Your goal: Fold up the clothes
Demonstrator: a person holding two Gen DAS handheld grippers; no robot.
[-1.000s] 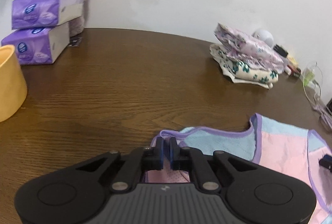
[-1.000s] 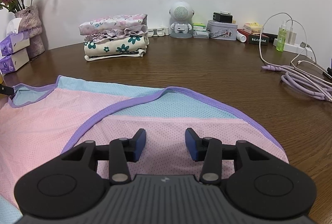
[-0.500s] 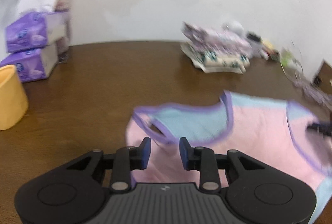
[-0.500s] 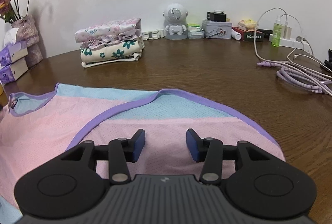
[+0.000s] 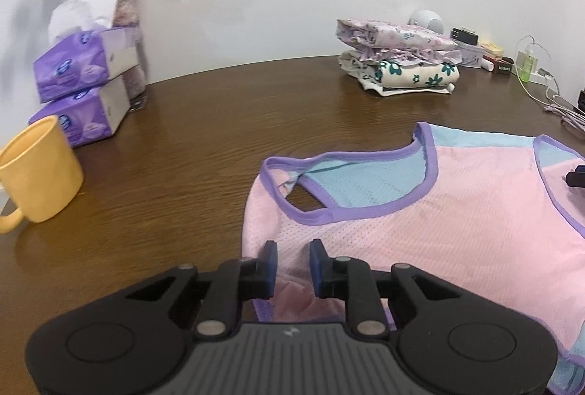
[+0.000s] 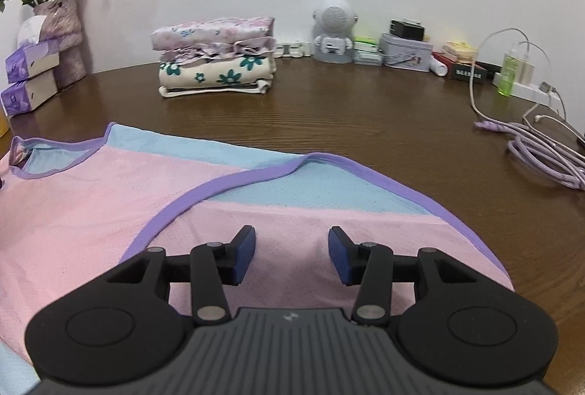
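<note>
The brown table (image 6: 347, 117) carries the pink mesh vest (image 5: 438, 234) spread flat at its near edge, ready for folding. At twelve o'clock a stack of folded clothes (image 6: 215, 59) sits clear. The right gripper (image 6: 291, 254) hovers half open, empty, probably steadying nothing. The left gripper (image 5: 292, 265), jaws narrowly parted after just closing slightly, straddles the hem without pinching it.
</note>
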